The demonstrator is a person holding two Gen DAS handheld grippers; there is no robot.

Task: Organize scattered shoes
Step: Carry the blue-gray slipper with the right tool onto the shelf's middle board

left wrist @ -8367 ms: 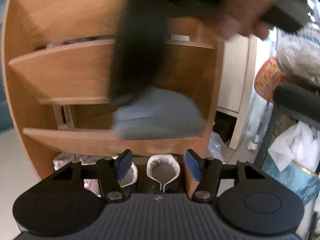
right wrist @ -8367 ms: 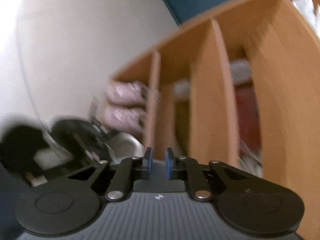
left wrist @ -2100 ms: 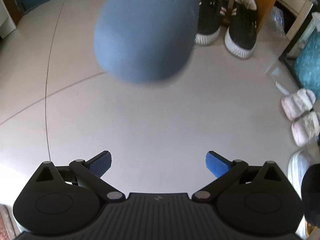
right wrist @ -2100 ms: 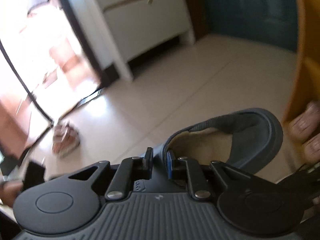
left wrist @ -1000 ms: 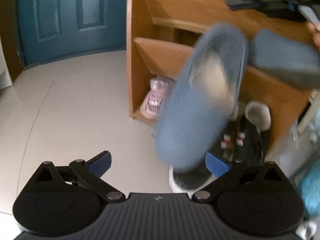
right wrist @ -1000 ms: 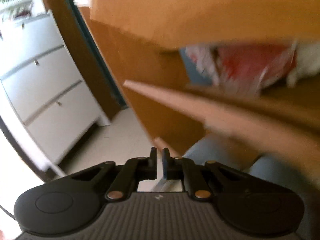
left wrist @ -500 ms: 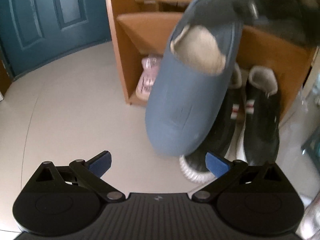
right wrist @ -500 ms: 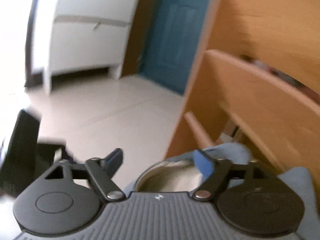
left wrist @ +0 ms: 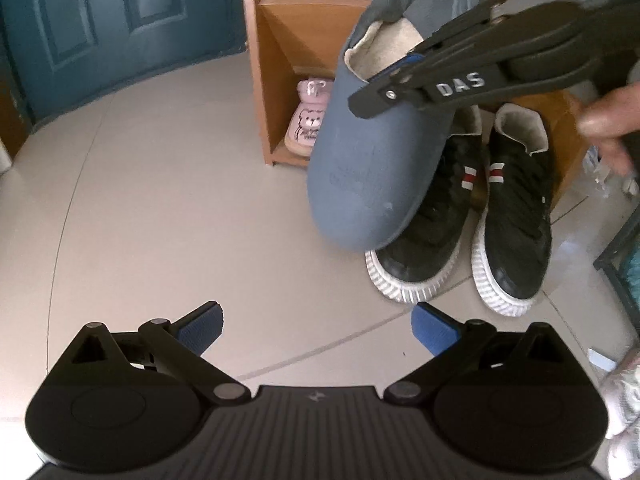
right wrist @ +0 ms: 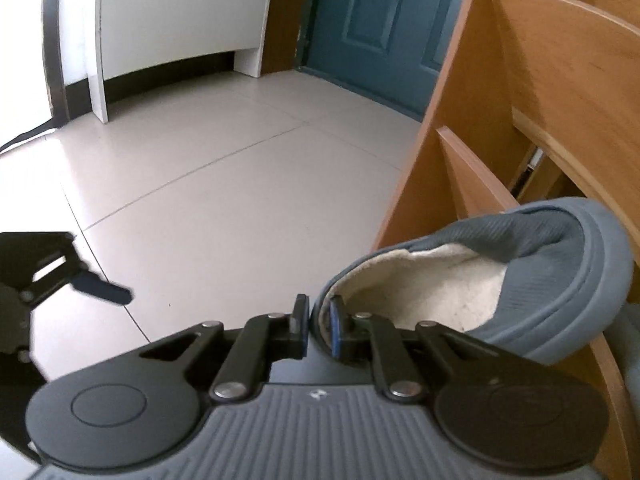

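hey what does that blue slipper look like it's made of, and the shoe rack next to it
Blue slipper: matte grey-blue outer, smooth like felt or soft foam, can't tell which; cream fleecy lining shows in the opening. The right gripper pinches its rim.
Shoe rack: orange-brown boards with faint grain and a slight sheen, likely laminated or veneered wood.

Blue fleece-lined slipper [left wrist: 372, 168] hangs toe-down before black sneakers [left wrist: 472, 216].

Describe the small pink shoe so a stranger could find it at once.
Find the wooden shoe rack beside the teal door. In its bottom compartment sits the pink shoe: far smaller than the black sneakers nearby, with a cartoon bear printed on it.
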